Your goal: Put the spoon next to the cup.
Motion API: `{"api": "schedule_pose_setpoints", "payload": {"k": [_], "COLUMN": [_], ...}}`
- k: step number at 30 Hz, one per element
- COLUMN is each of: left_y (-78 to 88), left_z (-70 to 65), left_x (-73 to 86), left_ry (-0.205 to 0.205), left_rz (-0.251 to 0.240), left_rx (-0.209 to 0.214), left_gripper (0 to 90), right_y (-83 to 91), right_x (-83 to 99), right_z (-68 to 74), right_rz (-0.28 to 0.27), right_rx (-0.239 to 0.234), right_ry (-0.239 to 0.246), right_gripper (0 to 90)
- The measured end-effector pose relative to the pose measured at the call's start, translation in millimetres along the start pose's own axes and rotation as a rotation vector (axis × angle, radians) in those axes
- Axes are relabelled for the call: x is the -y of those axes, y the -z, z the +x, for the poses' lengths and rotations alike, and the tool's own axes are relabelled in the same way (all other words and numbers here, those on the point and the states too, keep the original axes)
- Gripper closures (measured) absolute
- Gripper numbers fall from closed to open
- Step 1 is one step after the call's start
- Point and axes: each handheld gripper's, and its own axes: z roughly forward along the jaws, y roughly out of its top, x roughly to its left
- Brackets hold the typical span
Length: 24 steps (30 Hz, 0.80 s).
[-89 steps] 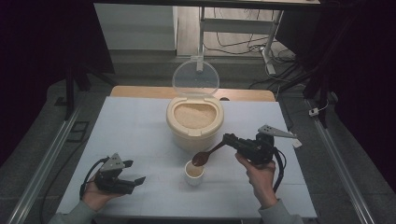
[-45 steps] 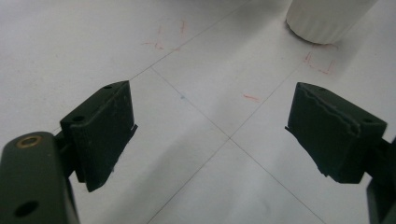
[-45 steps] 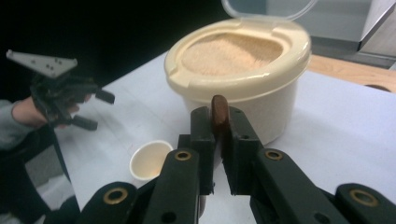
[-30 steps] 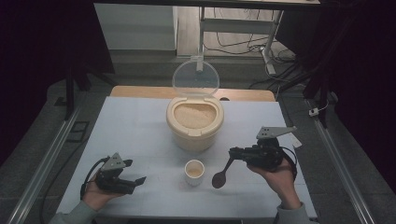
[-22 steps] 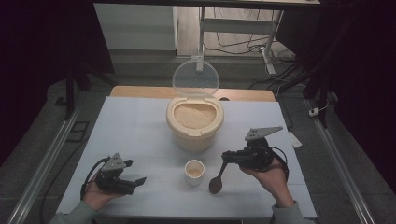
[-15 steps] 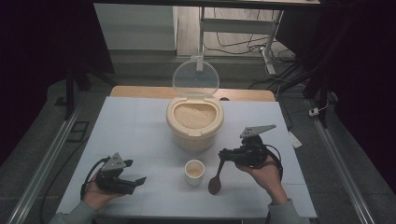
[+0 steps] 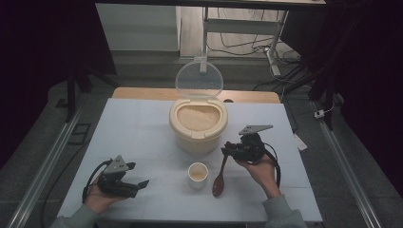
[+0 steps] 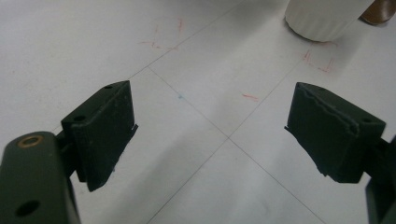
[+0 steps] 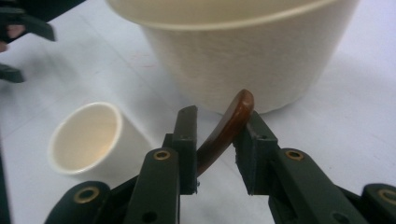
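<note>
A brown wooden spoon (image 7: 219, 179) lies to the right of a small white cup (image 7: 197, 175), its bowl on the table and its handle rising into my right gripper (image 7: 228, 151). In the right gripper view the handle (image 9: 229, 125) leans slanted across the gap between the jaws of the right gripper (image 9: 217, 122). Those jaws have just been opening and stand loose around it. The cup (image 9: 88, 137) shows at the left there. My left gripper (image 7: 139, 183) rests on the table at the front left, open with nothing between its jaws (image 8: 210, 135).
A cream rice container (image 7: 198, 126) full of grain stands behind the cup, its clear lid (image 7: 199, 80) raised. Its wall (image 9: 243, 51) is close ahead of the right jaws. The white table (image 7: 133, 133) bears thin lines and red marks (image 8: 322, 63). The cup's base (image 8: 322, 18) lies ahead of the left gripper.
The right hand came down and leftward with the spoon, from above the cup to its right. The spoon's bowl now rests on the table. The left gripper has not moved.
</note>
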Motion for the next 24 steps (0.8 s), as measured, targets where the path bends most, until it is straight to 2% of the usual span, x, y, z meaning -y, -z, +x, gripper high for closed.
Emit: {"api": "schedule_pose_setpoints", "payload": {"k": [4,13,24], "left_y": [-0.1,-0.7,-1.1], "left_z": [0.2,0.4,0.3], "left_x": [0.0,0.3,0.4], "left_ry": [-0.001,-0.001,-0.002], "left_rz": [0.001,0.004,0.004], "left_rx": [0.000,-0.001,-0.001], "left_gripper": [15.2,15.2,15.2], "right_y": [-9.5,-27.7,-45.6], "right_x": [3.7,11.4,20.3], "right_z": [-6.5,-17.8,-25.2], "right_rz": [0.007,0.024,0.078], "right_rx": [0.035,0.084,0.178], "right_ry": [-0.015,-0.041,-0.074], "right_gripper": [68.3,63.6,57.9]}}
